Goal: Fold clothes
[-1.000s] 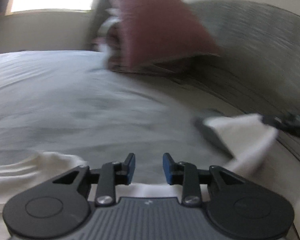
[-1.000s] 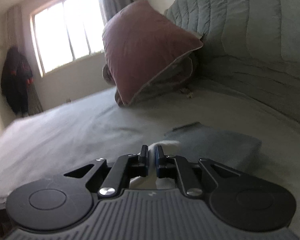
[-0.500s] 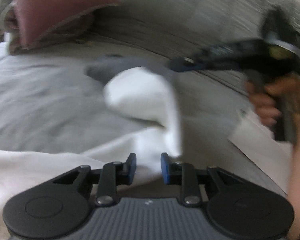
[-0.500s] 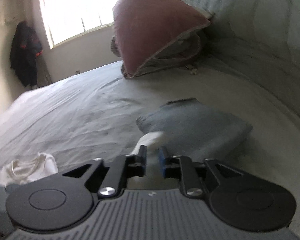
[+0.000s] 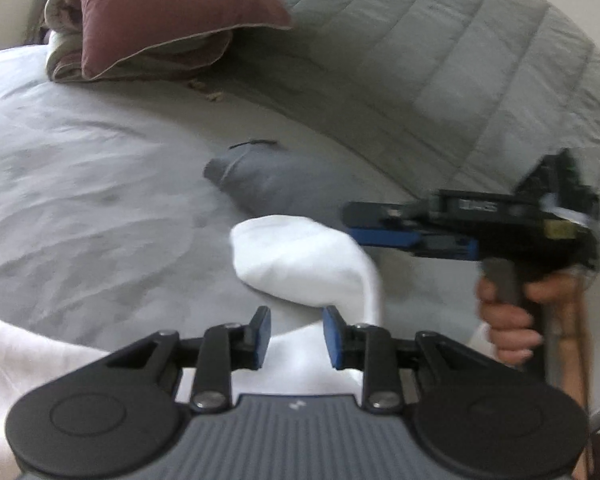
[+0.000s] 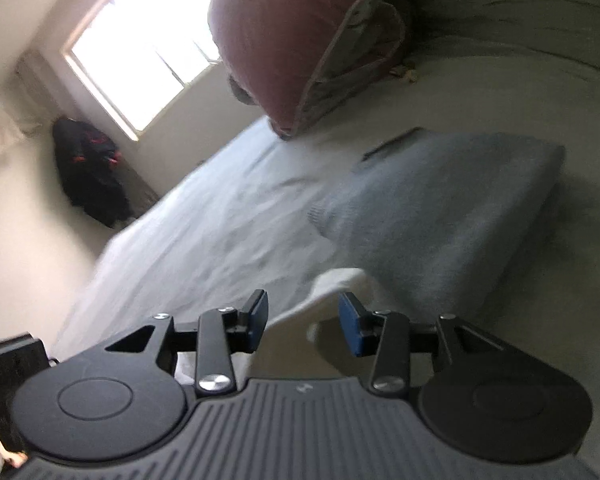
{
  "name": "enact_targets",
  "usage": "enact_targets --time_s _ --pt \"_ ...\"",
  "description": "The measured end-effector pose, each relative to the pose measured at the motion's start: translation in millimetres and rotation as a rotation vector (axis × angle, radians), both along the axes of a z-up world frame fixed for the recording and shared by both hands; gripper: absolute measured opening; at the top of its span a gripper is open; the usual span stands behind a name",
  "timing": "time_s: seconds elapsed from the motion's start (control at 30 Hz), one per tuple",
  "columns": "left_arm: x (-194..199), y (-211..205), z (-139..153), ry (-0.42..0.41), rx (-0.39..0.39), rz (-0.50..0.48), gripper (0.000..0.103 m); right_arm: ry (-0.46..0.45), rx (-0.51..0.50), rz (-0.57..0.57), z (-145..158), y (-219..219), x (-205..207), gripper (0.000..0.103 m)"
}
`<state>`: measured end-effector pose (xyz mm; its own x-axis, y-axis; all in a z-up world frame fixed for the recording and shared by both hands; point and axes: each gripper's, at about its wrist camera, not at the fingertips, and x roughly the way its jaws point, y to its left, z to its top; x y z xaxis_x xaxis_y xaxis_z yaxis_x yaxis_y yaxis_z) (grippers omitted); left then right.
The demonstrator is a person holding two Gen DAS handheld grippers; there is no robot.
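Grey bedsheet point(image 5: 100, 200), folded grey garment point(image 5: 284, 188) near the headboard.
White garment point(image 5: 300, 264) lies before it; right gripper point(image 6: 303, 322) jaws opening, cloth loose between; left gripper point(image 5: 296, 336) parted over cloth.

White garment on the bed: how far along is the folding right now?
Done: a folded grey garment lies on the grey bedsheet. In hand: the white garment has a flap folded over; the right gripper is opening, the cloth between its jaws unpressed. The left gripper stands over it ungripped. Left: finishing the white one.
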<state>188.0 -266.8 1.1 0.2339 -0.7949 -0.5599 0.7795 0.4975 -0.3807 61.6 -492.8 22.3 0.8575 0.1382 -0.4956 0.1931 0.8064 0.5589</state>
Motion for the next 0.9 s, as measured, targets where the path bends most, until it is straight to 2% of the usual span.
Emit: enact_targets --time_s 0.07,0.27,0.37,0.4,0.43,0.47,0.5,0.53,0.67,0.8,0.9 --pt "7.5 -10.4 -3.0 0.002 0.027 0.012 0.028 0.005 -0.006 -0.012 4.3 -2.0 -5.0 0.058" --pt "35.5 -25.2 -16.5 0.071 0.075 0.114 0.031 0.007 0.130 0.042 -13.9 -4.8 10.6 0.059" --pt "46.5 -26.1 -24.6 0.118 0.081 0.157 0.034 -0.009 0.261 0.039 -32.0 -5.1 25.9 0.059" --pt "50.5 -26.1 -27.0 0.134 0.073 0.170 0.036 -0.007 0.273 0.021 -37.1 -4.3 29.9 0.057" --pt "54.8 -25.8 -29.4 0.152 0.060 0.184 0.037 -0.005 0.285 0.002 -42.2 -3.5 33.8 0.043" --pt "59.5 -24.8 -31.4 0.174 0.038 0.198 0.042 -0.003 0.293 -0.014 -46.6 -2.8 37.2 0.021" --pt "64.6 -23.4 -33.2 0.200 0.010 0.213 0.045 0.001 0.290 -0.019 -48.1 -2.3 38.2 0.011" --pt "70.1 -22.1 -34.8 0.229 -0.019 0.227 0.046 0.001 0.286 -0.024 -48.7 -1.9 38.6 0.009" --pt "84.7 -21.2 -35.2 0.304 -0.119 0.248 0.060 -0.094 0.290 -0.005 -36.1 -5.7 26.7 0.008" --pt "90.3 -27.1 -32.4 0.377 -0.240 0.179 0.072 -0.196 0.321 0.031 -24.8 -10.4 14.0 0.008" --pt "92.9 -29.3 -32.8 0.458 -0.383 0.121 0.073 -0.256 0.356 0.046 -19.6 -14.0 7.8 0.008"
